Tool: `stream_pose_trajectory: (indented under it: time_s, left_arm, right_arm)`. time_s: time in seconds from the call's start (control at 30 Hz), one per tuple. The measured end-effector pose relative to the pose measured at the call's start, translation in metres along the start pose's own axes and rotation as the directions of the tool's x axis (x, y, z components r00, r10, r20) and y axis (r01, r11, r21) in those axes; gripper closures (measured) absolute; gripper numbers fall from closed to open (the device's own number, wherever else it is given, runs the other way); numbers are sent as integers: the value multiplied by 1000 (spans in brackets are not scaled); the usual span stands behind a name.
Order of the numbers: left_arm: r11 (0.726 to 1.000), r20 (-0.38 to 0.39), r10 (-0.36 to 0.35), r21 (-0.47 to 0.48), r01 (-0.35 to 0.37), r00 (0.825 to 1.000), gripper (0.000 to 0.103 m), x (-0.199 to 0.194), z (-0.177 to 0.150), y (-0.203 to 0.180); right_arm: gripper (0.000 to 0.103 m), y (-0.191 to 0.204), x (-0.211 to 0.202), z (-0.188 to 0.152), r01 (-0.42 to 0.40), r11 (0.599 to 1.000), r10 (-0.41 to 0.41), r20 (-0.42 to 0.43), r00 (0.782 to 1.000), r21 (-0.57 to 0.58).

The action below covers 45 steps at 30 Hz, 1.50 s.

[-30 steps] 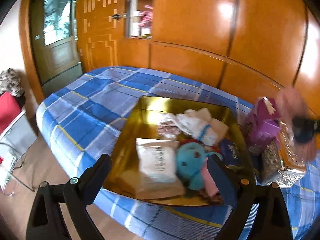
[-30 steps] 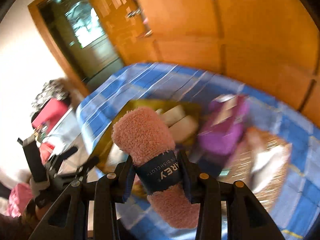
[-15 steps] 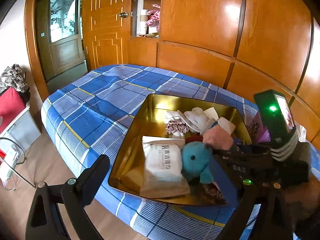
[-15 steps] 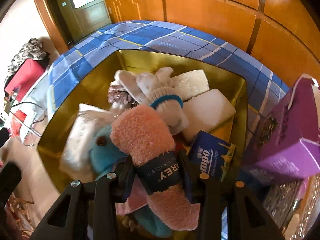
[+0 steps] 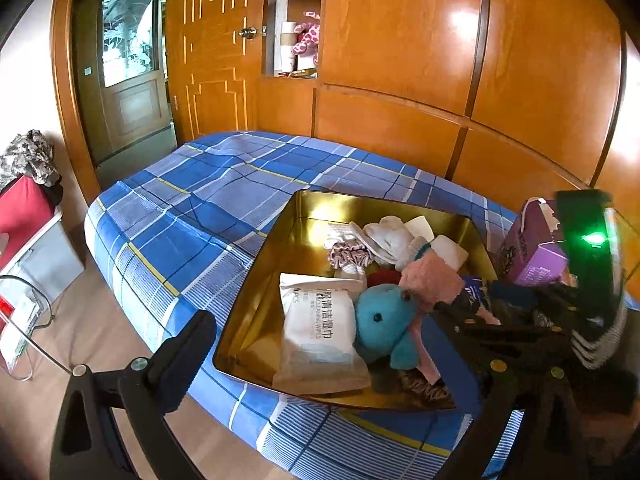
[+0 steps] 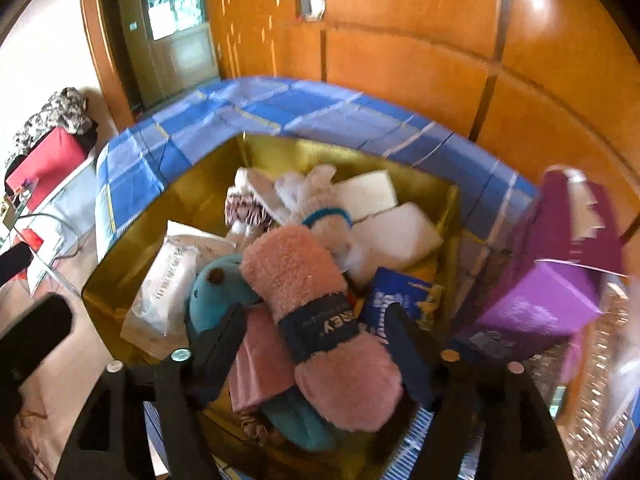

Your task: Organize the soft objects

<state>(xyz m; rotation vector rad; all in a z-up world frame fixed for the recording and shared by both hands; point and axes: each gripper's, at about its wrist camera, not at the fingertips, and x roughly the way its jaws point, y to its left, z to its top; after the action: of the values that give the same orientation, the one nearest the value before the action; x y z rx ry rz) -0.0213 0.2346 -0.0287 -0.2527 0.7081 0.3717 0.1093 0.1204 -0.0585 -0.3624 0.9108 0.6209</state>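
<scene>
Pink and fluffy, the rolled dishcloth with its dark paper band now lies between the fingers of the right gripper instead of being pinched by them. A second ago the pads clamped the band in the air beside the bed; half a second ago they carried it over the gold tin. Now the jaws are opening, gaps show on both sides of the band, and the roll rests on the heap straight ahead of the claw, across the teal plush toy and a flat pink cloth below it. My reading is that this item is delivered and the release is nearly finished.

Just ahead and to the right of the claw sits a blue tissue pack; to its left front lies the white wipes packet.

Off to the side, the left gripper hovers before the tin's near rim, spread as wide as it goes and holding nothing.
</scene>
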Motion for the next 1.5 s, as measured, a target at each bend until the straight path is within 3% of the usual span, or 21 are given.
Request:
stream_pose_trajectory:
  time_s: [0.1, 0.27, 0.43, 0.63, 0.87, 1.5]
  left_arm:
    - [1000, 12, -6, 4, 6, 1000, 0, -5, 0, -4]
    - [999, 39, -19, 37, 18, 999, 0, -17, -1, -22]
    - [996, 42, -41, 87, 38, 998, 0, -23, -8, -51]
    - [993, 61, -78, 95, 72, 995, 0, -35, -16, -80]
    - [992, 63, -70, 105, 63, 996, 0, -39, -25, -94]
    - [999, 55, -14, 42, 12, 998, 0, -30, -21, -69]
  right_arm:
    - [30, -2, -22, -6, 28, 999, -29, 54, 998, 19]
    - [30, -14, -64, -28, 155, 981, -171, 141, 975, 113]
    - [29, -43, -94, -61, 245, 935, -290, 156, 944, 257]
    - [29, -62, -120, -85, 328, 897, -389, 172, 905, 297]
    - [29, -70, -130, -97, 337, 882, -408, 175, 896, 330]
    - [29, -46, -117, -95, 319, 908, -373, 179, 911, 271]
